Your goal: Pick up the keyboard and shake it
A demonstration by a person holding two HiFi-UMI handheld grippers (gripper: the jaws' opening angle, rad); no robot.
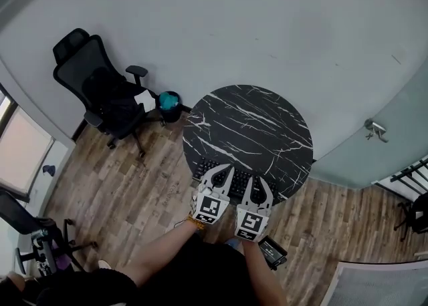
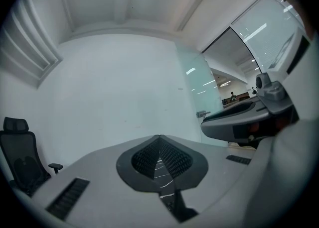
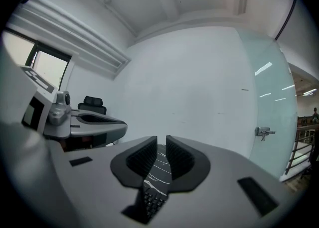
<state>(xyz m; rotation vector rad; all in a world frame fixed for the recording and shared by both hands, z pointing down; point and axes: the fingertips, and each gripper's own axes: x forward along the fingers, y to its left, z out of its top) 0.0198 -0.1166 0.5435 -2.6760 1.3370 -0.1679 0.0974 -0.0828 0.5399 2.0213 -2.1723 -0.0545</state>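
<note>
A black keyboard [image 1: 235, 179] lies at the near edge of a round black marble table [image 1: 254, 124]. Both grippers hover over it side by side, pointing away from the person. My left gripper [image 1: 218, 176] is over the keyboard's left half. In the left gripper view its jaw tips [image 2: 159, 140] meet with nothing between them, and the table [image 2: 158, 170] and keyboard [image 2: 173, 206] show below them. My right gripper [image 1: 257, 189] is over the right half. Its pads [image 3: 147, 160] stand a narrow slit apart, with the marble [image 3: 160, 170] and keyboard keys [image 3: 152, 199] showing through the slit.
A black office chair [image 1: 100, 91] and a teal bin [image 1: 168, 102] stand left of the table by the white wall. A glass door with a handle [image 1: 374, 129] is at the right. A small dark device [image 1: 273, 251] lies on the wood floor by the person's legs.
</note>
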